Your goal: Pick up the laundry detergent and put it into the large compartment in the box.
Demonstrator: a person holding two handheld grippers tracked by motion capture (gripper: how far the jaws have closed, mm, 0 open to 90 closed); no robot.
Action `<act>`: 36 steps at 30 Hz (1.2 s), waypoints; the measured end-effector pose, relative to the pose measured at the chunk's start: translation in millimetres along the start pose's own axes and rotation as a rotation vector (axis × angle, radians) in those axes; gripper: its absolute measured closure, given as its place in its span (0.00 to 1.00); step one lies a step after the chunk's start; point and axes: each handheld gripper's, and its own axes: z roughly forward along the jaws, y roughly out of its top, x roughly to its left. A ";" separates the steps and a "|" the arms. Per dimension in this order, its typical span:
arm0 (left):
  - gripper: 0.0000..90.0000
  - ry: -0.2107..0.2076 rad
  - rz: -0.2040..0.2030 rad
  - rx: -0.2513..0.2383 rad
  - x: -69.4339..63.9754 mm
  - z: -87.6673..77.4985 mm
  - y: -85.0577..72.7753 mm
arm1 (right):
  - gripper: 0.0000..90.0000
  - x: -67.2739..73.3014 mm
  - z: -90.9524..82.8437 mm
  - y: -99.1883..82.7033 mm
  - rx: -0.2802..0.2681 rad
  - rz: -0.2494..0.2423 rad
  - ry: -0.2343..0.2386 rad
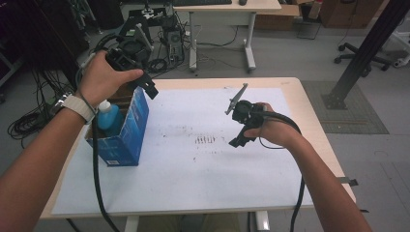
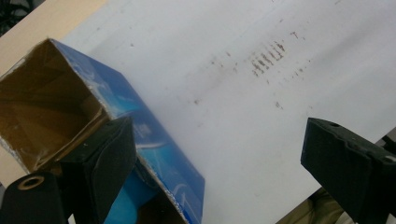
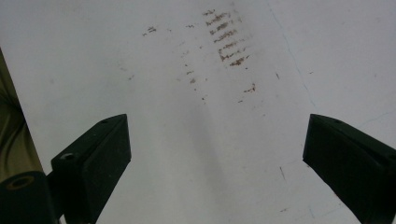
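Note:
A blue cardboard box (image 1: pixel 126 131) stands open-topped at the table's left, with a blue bottle (image 1: pixel 107 116) upright inside it. My left gripper (image 1: pixel 146 87) hovers above the box's far corner, jaws wide apart and empty. In the left gripper view the box (image 2: pixel 140 135) lies below the left jaw, its brown inside showing, and the bottle (image 2: pixel 126 200) peeks out behind that jaw. My right gripper (image 1: pixel 238 141) is held over the middle of the white sheet (image 1: pixel 193 164), pointing down, open with nothing between its jaws; in the right gripper view the jaws frame only the sheet (image 3: pixel 210 140).
Brown smudge marks (image 1: pixel 205 140) dot the sheet's centre. The wooden table edge (image 1: pixel 309 111) runs along the right. Behind the table stand a white desk (image 1: pixel 222 19), tangled cables and equipment (image 1: pixel 159 43) on the floor, and a black post (image 1: pixel 362 53) at right.

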 end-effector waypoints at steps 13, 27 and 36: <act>0.12 -0.035 0.088 -0.002 -14.2 4.8 5.8 | 0.09 -0.6 -0.7 0.0 -0.002 0.001 -0.002; 0.12 -0.076 0.196 0.003 -31.3 8.0 8.3 | 0.09 -0.1 -4.8 -0.5 -0.009 0.007 -0.008; 0.12 -0.110 0.295 -0.008 -40.8 6.3 4.1 | 0.09 2.1 -7.2 0.2 -0.007 0.007 -0.012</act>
